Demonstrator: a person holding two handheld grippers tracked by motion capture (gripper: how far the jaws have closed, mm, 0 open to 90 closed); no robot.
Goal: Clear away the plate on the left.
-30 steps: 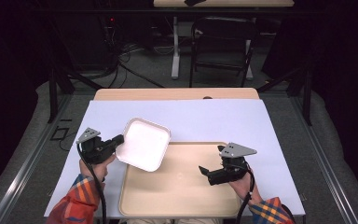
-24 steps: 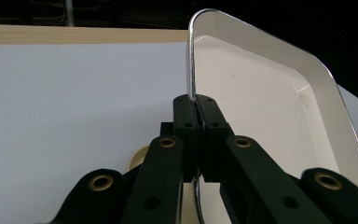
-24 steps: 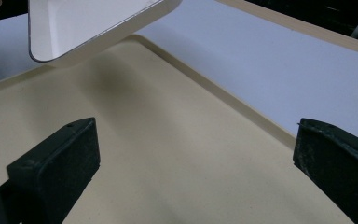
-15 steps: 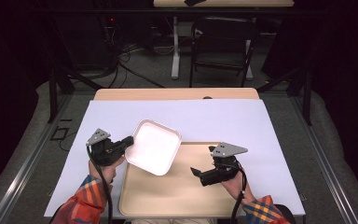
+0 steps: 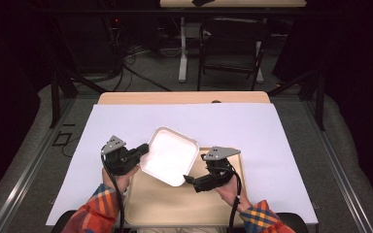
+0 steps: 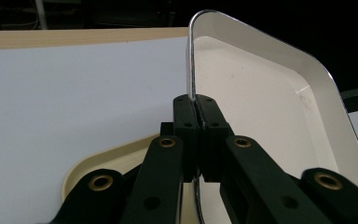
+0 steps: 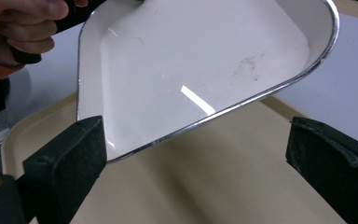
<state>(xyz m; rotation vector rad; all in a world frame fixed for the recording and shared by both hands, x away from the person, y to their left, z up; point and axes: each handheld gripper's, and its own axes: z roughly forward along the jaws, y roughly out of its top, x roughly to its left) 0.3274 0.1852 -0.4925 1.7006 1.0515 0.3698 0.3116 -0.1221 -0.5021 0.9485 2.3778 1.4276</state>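
You hold the white enamel dish (image 5: pixel 169 156) tilted above the beige tray (image 5: pixel 175 206).

Your left gripper (image 5: pixel 137 152) is fully closed on the left rim of the dish; in the left gripper view the two jaws pinch the thin metal edge between them, and the dish stands almost upright in front of this gripper. The dish hangs over the far left corner of the tray, without touching it as far as one can see. Your right gripper (image 5: pixel 190 180) is just beside the near right edge of the dish, over the tray. Its jaws are wide apart and have just been closing a little; the rim of the dish lies near its left jaw, but the pads do not press on it. The tray lies on the white sheet (image 5: pixel 272 131) that covers the table (image 5: pixel 184 97).
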